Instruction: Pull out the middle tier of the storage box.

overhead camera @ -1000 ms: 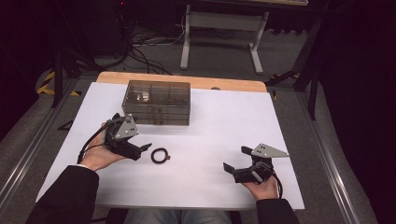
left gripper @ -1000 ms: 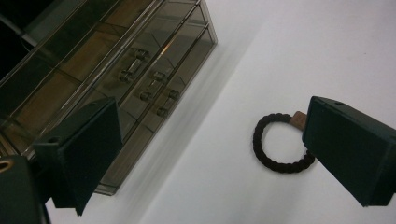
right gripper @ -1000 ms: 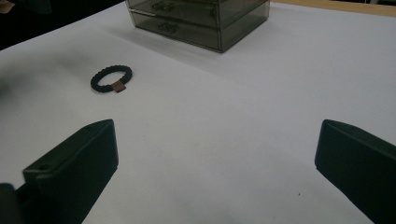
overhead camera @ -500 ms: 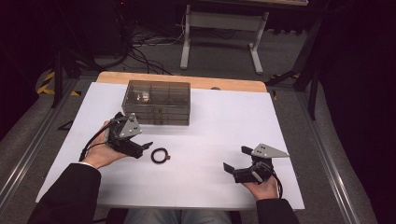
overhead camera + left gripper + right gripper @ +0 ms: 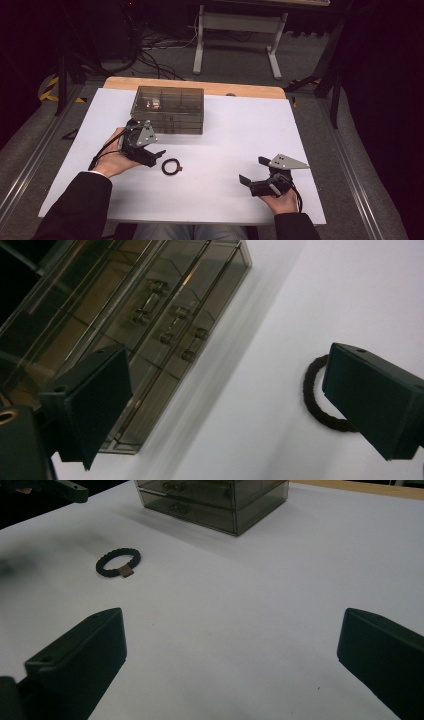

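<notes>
A black braided ring with a small brown tag lies flat on the white table cover. My left gripper is open just to the ring's left, near the front of a smoky clear drawer box. In the left gripper view the ring is partly hidden behind the right-hand jaw, and the left gripper has nothing between its jaws. My right gripper stands open at the front right, well away from the ring. Bare table lies between the jaws of the right gripper.
The drawer box stands at the back centre-left, with its drawers shut and handles facing the person. A wooden table edge runs behind it. A white stand and cables lie on the floor beyond.
My left gripper has shifted a little to the right, closer to the ring. The right gripper and the ring have stayed put.
</notes>
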A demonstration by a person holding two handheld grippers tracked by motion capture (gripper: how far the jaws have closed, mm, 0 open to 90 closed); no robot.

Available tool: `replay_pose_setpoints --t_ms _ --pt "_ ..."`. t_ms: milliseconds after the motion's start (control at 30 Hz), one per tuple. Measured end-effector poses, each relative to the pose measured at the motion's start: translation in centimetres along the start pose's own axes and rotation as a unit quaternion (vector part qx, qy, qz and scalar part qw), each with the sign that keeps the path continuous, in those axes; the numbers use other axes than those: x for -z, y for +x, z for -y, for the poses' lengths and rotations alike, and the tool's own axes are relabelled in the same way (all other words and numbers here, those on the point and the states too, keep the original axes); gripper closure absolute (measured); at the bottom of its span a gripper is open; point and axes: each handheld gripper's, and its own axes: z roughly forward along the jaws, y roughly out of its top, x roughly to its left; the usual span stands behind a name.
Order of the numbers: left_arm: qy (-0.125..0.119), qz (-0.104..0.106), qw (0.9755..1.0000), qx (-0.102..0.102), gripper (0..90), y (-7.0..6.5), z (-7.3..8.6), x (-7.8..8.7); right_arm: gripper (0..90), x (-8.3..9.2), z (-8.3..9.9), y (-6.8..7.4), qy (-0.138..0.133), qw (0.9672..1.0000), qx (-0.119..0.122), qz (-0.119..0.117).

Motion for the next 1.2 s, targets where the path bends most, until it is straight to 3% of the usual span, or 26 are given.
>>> replay_pose_setpoints --t_ms 667,733,833,967,1200 --pt "0.011 -0.053 0.9979 -0.036 12.8 0.2 -0.4 -1.8 0.1 -0.2 0.0 0.2 0.006 1.0000 0.005 -0.001" --pt "0.012 -0.065 0.9964 -0.052 13.8 -0.1 -0.7 -1.9 0.1 -0.2 0.0 0.2 0.007 1.0000 0.003 -0.002" --pt "0.011 -0.077 0.9952 -0.060 15.0 -0.4 -0.8 -2.2 0.1 -0.3 0.0 0.1 0.009 0.9999 0.005 -0.002" --pt "0.019 -0.096 0.9916 -0.084 16.8 -0.9 -1.0 -2.7 0.1 -0.3 0.0 0.2 0.009 1.0000 0.003 -0.003" --pt "0.029 -0.108 0.9873 -0.113 19.1 -1.5 -1.2 -3.2 0.1 -0.4 0.1 0.2 0.012 0.9999 0.003 -0.004"
